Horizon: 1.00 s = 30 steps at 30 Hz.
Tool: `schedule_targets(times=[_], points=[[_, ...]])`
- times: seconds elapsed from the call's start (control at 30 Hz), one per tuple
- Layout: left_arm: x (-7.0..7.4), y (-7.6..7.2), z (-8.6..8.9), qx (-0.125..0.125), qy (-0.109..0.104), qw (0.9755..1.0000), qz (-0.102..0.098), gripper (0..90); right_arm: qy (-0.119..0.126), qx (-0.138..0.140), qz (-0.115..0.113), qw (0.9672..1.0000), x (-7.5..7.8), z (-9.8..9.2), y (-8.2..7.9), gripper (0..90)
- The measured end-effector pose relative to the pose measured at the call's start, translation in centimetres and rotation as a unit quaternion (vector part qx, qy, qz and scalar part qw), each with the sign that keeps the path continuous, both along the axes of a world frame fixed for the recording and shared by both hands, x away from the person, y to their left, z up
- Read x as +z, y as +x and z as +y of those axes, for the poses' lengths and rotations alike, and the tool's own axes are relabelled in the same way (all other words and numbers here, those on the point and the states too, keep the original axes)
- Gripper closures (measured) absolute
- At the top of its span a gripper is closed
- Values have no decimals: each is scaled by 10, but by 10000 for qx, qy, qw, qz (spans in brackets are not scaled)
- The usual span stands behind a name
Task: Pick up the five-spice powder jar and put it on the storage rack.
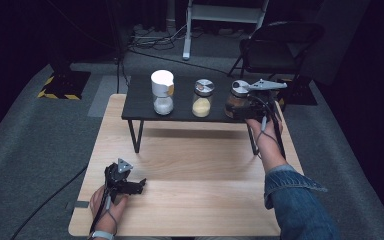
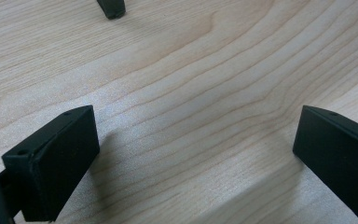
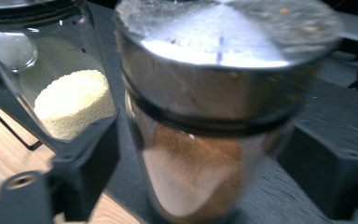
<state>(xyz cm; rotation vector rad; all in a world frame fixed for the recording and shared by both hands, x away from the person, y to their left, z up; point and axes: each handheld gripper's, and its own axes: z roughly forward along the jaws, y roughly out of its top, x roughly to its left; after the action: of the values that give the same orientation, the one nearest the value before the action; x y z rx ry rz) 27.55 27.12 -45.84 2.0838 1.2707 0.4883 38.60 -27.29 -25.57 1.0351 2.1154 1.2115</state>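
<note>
Right gripper (image 1: 240,107) stands at the right end of the black shelf (image 1: 140,102), its jaws spread to either side of the brown spice jar (image 1: 237,100). The right gripper view has that jar (image 3: 200,168) between the two black jaws with a gap at each side, so the pads are not pressing on it; the jar stands upright on the shelf under a silver lid (image 3: 223,28).

By size, the wooden table (image 1: 190,200) comes first, with the low black shelf standing on thin legs at its far side. On the shelf three jars stand in a row, well apart: a white-capped jar of white grains (image 1: 162,92) at the left, a jar of yellow grains (image 1: 202,98) in the middle, and the brown spice jar at the right.

At the near left of the table, the left gripper (image 1: 125,182) rests on the wood in the person's hand, jaws wide apart with bare table (image 2: 191,116) between them.
</note>
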Motion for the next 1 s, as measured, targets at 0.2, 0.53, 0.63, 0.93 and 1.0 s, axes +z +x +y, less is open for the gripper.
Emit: schedule_targets(times=[0.2, 0.53, 0.63, 0.93, 1.0], points=[[0, 0, 0, 7, 2, 10000, 10, 3, 198, 26, -312, 9993, -5, -20, -28, 74], [0, 0, 0, 6, 2, 10000, 12, 3, 217, 41, -343, 9992, -30, -47, -58, 64], [0, 0, 0, 9, 2, 10000, 10, 3, 211, 68, -265, 9994, -42, -55, -65, 62], [0, 0, 0, 10, 2, 10000, 10, 3, 93, 51, -106, 9999, -75, -69, -82, 41], [0, 0, 0, 10, 2, 10000, 10, 2, 63, 64, -53, 9999, -82, -71, -84, 37]])
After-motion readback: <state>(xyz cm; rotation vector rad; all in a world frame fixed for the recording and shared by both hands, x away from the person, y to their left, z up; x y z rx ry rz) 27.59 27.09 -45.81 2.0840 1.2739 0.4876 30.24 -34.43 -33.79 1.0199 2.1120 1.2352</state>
